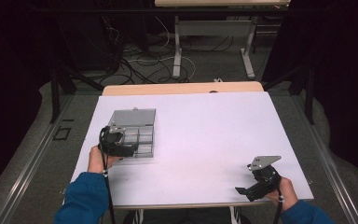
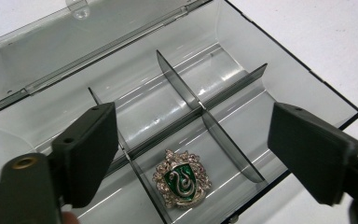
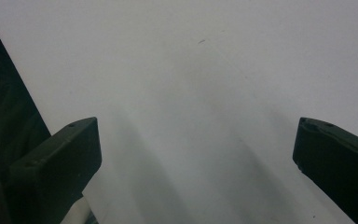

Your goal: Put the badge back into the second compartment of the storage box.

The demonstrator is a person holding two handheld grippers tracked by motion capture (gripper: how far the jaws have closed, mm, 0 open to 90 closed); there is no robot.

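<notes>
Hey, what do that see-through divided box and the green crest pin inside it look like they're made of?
The smoky grey transparent compartment box looks like hard, glossy plastic: you can see the table through its walls, and the dividers catch bright reflections. The silver-and-green crest-shaped pin looks like cast metal with a shiny green enamel centre, judging by its textured silvery rim, though coated plastic can't be ruled out.

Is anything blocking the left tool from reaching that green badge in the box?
Nothing visible does. The box lid is open, and the badge lies uncovered in its compartment below the open left tool. Only the thin dividers stand close beside it.
</notes>
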